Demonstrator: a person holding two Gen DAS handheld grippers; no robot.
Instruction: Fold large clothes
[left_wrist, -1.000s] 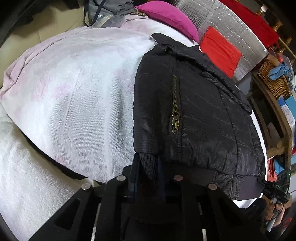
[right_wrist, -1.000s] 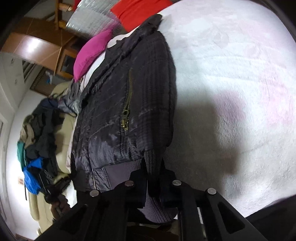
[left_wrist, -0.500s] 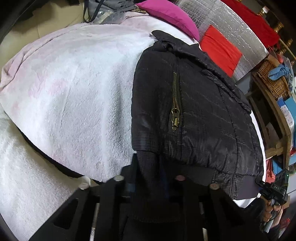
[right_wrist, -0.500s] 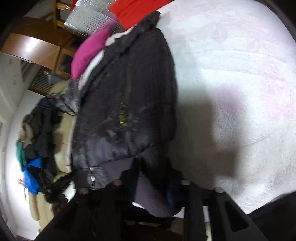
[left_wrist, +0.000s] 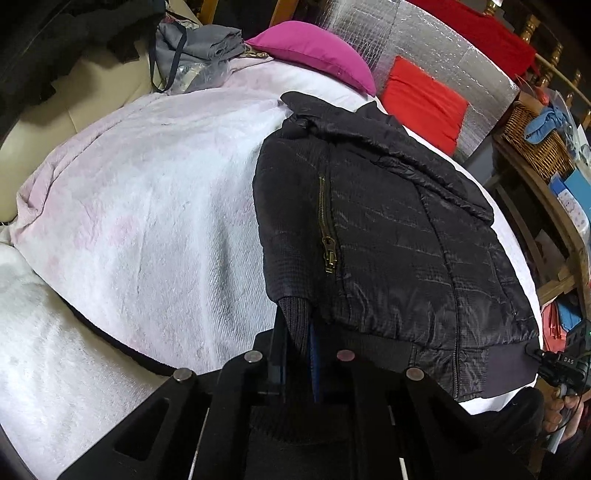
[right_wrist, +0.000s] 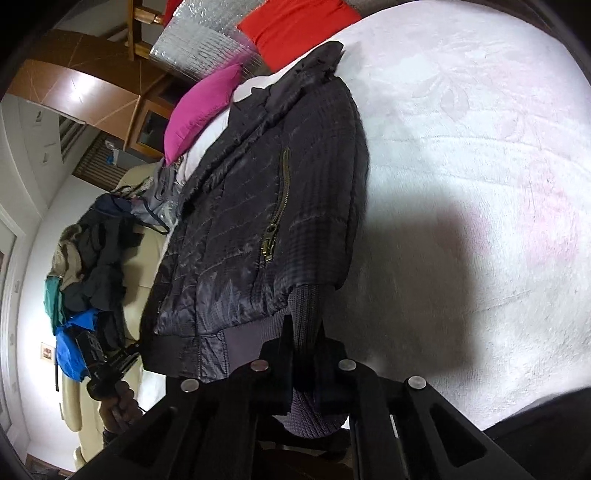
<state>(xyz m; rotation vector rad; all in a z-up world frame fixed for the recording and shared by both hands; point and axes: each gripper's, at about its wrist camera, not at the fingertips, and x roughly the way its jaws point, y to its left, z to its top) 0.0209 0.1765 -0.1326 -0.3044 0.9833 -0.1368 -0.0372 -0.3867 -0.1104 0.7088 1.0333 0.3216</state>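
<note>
Both tongs, left (left_wrist: 295, 343) and right (right_wrist: 306, 354), clamped on the black jacket (left_wrist: 388, 236) hem ribbing at the bed's (left_wrist: 147, 221) near edge; lift both evenly, keeping the hem taut.

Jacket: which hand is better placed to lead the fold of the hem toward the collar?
Left, narrowly. Both jaws are shut on ribbed corners of the jacket, but at the left gripper the fabric runs straight out, while at the right gripper it bunches below.
</note>
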